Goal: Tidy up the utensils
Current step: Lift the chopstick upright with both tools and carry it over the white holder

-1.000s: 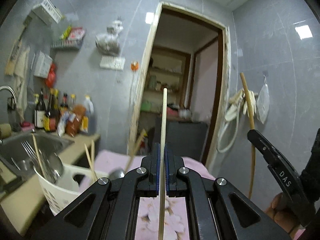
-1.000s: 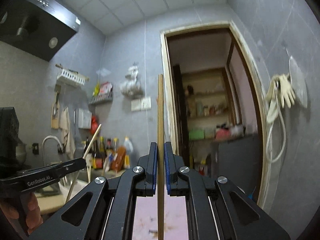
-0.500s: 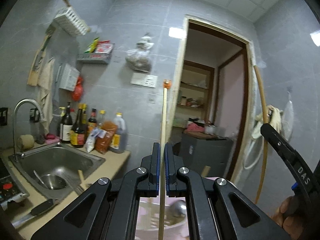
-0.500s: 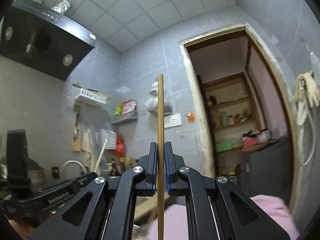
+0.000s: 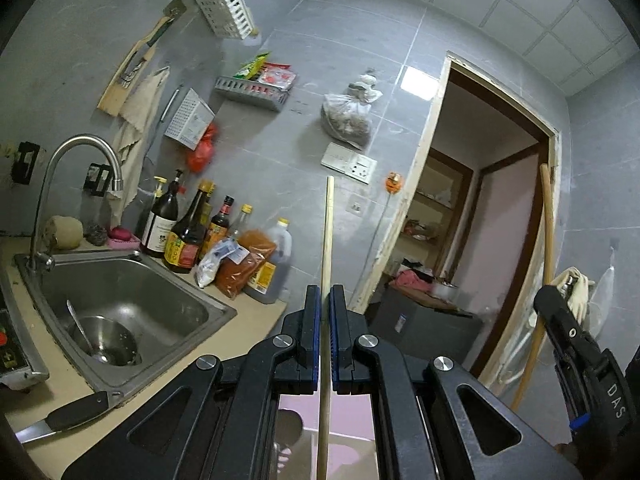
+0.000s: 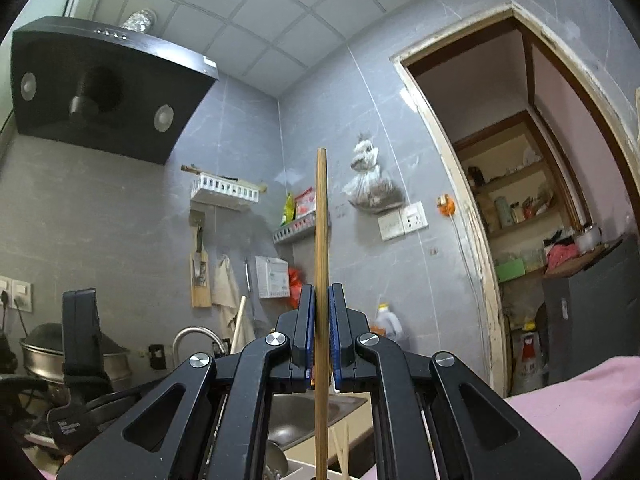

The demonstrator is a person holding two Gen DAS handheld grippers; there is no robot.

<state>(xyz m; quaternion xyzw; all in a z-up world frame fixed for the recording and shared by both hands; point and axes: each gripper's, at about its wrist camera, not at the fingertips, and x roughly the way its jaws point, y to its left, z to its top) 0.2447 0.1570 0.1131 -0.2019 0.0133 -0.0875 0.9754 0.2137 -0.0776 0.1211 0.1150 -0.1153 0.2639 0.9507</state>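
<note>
Both chopsticks' (image 5: 325, 280) lower ends cut off

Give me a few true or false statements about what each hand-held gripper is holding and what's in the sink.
1. The left hand-held gripper is shut on a pale chopstick. True.
2. The right hand-held gripper is open. False: it is shut on a darker chopstick.
3. The sink holds a metal bowl with a spoon in it. True.
4. Both chopsticks lie flat. False: both point upward.
</note>
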